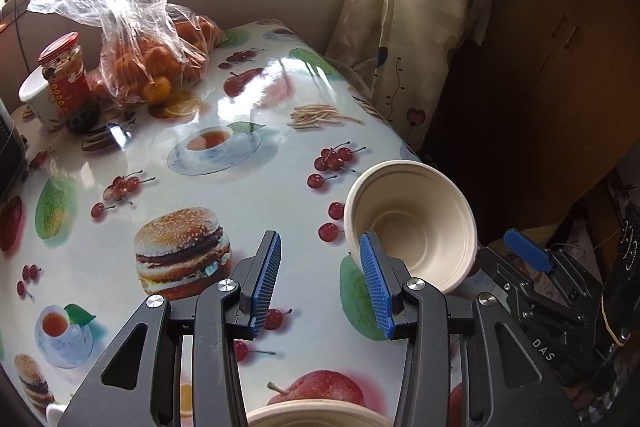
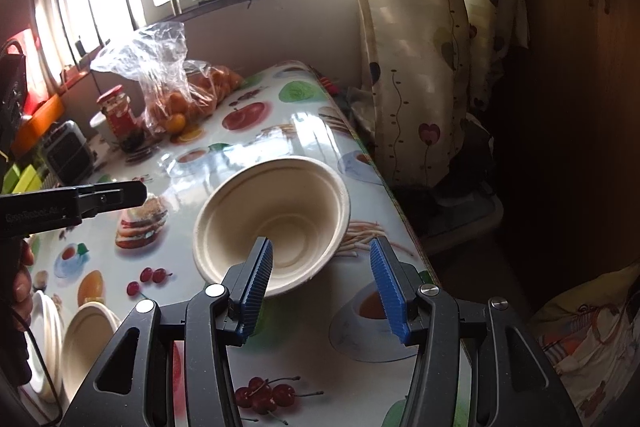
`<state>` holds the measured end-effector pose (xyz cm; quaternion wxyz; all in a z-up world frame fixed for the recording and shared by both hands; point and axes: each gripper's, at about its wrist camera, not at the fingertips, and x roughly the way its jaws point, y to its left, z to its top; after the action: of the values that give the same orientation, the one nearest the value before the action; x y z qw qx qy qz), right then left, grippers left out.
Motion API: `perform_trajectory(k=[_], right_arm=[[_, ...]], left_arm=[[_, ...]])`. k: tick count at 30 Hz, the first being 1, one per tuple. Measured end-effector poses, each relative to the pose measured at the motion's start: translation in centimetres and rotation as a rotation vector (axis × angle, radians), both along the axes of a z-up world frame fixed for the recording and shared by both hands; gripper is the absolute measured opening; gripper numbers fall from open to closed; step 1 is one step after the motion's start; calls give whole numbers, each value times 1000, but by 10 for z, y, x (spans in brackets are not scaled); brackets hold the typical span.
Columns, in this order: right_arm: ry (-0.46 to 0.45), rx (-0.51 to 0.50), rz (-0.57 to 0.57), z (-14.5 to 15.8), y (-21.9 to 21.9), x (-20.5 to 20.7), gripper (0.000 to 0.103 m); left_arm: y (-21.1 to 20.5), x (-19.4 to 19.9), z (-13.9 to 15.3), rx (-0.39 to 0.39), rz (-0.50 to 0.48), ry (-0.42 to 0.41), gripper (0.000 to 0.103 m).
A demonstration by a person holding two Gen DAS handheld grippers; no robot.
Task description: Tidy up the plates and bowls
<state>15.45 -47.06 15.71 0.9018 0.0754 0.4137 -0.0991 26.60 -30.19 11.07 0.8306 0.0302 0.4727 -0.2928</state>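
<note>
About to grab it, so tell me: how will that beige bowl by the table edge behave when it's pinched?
The bowl looks like thin moulded pulp: probably very light, and its rim may flex. On the glossy tablecloth it could slide or tip off the edge.

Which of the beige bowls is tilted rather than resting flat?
The deep bowl near the table's right edge, by the right gripper; the shallower bowl at lower left rests flat.
</note>
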Motion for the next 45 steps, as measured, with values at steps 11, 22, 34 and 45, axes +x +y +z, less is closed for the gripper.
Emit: perform_trajectory(k=[11, 22, 34, 45], right_arm=[[25, 19, -16, -15, -10, 10, 47], [39, 28, -16, -23, -13, 18, 29], [47, 33, -8, -27, -10, 21, 20], [46, 34, -7, -27, -10, 22, 20]], left_arm=[[-26, 14, -23, 27, -29, 65, 43], [-39, 17, -38, 29, -45, 124, 27], [-44, 18, -40, 10, -47, 151, 19], [-43, 17, -38, -1, -38, 157, 19]])
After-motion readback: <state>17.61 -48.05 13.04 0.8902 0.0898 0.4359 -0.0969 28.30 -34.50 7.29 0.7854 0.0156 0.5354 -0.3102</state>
